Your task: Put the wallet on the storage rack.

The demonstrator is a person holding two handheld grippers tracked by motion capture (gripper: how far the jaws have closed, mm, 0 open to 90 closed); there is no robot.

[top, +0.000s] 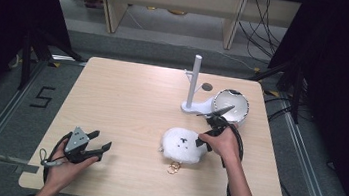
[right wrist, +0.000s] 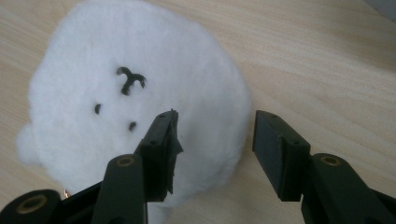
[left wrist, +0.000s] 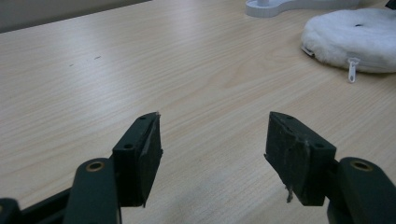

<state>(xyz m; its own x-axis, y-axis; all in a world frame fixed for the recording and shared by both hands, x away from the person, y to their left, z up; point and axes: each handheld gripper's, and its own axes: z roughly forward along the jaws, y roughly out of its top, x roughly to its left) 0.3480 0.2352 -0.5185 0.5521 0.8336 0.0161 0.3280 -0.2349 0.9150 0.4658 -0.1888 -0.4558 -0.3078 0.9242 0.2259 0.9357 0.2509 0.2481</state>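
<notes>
So the left gripper sits low by the near left corner of the wooden table, jaws spread wide apart with nothing between them, just bare wood ahead of it. The right gripper hangs over the right-hand rim of the fluffy white pouch, the one with a little stitched face, jaws apart and not clamped on anything; the pouch lies right of the table's middle, toward the near edge, with a small gold ring just at its near side. Farther back toward the far right corner there's a white peg stand with a white bowl right beside it.
</notes>
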